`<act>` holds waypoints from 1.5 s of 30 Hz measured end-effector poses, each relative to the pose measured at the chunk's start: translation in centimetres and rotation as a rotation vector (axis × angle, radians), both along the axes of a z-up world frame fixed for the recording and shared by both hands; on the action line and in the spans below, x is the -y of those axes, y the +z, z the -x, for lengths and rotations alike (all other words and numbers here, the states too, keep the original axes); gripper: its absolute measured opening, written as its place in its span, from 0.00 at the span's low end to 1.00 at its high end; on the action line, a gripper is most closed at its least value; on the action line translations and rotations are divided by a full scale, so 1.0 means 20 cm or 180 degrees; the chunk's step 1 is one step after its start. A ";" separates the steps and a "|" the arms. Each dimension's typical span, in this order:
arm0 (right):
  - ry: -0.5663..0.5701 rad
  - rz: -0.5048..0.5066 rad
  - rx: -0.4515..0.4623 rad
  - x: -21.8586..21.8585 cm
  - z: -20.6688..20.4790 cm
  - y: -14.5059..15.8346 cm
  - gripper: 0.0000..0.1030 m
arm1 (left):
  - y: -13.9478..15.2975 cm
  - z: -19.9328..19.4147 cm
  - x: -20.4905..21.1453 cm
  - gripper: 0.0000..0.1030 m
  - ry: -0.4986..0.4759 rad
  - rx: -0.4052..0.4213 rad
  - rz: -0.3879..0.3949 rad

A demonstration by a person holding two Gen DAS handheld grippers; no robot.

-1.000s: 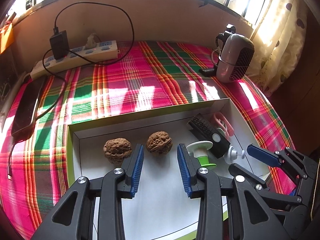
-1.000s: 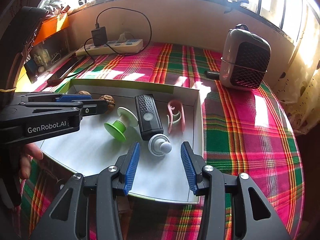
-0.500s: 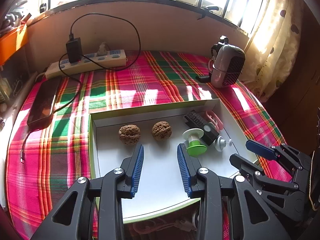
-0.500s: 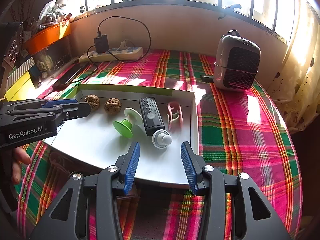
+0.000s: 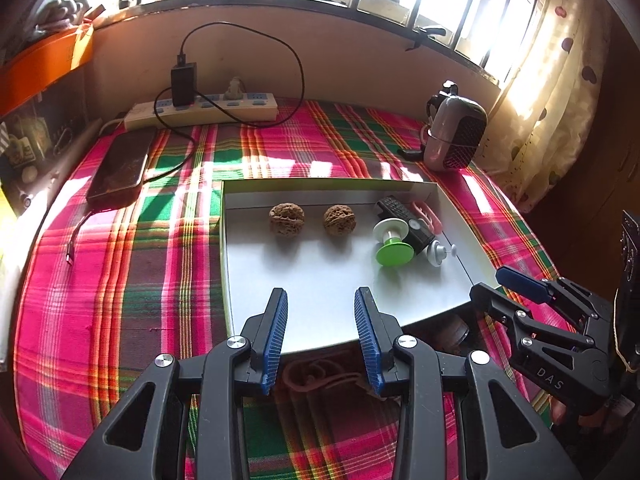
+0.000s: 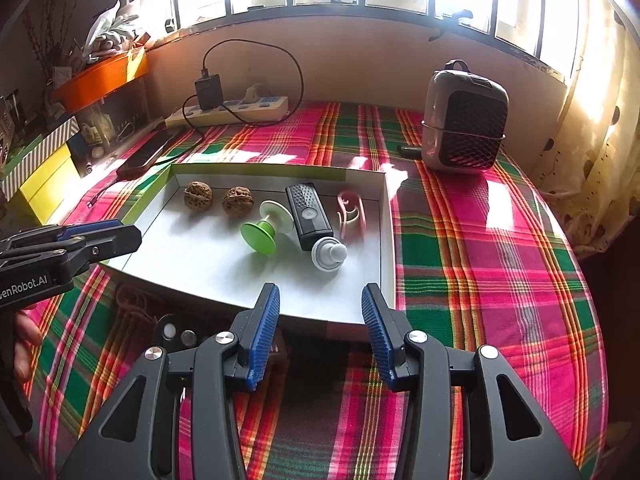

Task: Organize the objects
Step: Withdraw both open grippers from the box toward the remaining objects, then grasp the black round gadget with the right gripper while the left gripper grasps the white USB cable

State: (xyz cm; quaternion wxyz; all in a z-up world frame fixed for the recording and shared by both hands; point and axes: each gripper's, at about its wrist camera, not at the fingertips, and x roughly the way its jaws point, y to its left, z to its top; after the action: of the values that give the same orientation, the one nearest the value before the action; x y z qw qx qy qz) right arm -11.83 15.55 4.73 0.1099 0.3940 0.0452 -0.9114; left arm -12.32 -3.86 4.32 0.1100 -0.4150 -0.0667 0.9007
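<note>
— What's in the tray (image 6: pixel 386 216)?
— Left to right: two walnuts (image 6: pixel 197 195) (image 6: pixel 237 201), a green spool (image 6: pixel 265 227), a black remote (image 6: pixel 309 215), a white cap (image 6: pixel 329 254), a pink clip (image 6: pixel 351 213).
— Your jaws?
— Both pairs wide, holding nothing, at the tray's near edge.

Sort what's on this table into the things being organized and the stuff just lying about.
Being organized:
white tray
two walnuts
green spool
black remote
pink clip
small white knob

Lying about:
power strip
black charger
phone
small heater
orange bin
</note>
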 end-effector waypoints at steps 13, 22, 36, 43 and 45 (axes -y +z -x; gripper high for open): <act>0.0136 0.0067 -0.0034 0.01 -0.12 -0.02 0.43 | -0.04 -0.19 0.09 0.32 0.0103 -0.0033 -0.0069; 0.0252 0.0088 0.0009 0.06 -0.18 -0.05 0.43 | -0.11 -0.23 0.12 0.32 0.0110 0.0080 -0.0137; 0.0711 0.0147 0.0049 0.29 -0.23 -0.09 0.43 | -0.20 -0.24 0.15 0.32 0.0106 0.0246 -0.0137; 0.0709 0.0148 0.0128 0.34 -0.17 -0.12 0.43 | -0.21 -0.23 0.15 0.32 0.0056 0.0269 -0.0132; 0.0704 0.0129 0.0166 0.36 -0.15 -0.13 0.43 | -0.21 -0.22 0.15 0.32 0.0049 0.0270 -0.0124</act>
State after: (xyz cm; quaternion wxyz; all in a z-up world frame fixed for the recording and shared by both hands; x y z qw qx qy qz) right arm -8.76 8.37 2.05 0.2189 0.4079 0.0671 -0.8838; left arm -7.90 -6.88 0.06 0.1083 -0.4501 -0.0921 0.8816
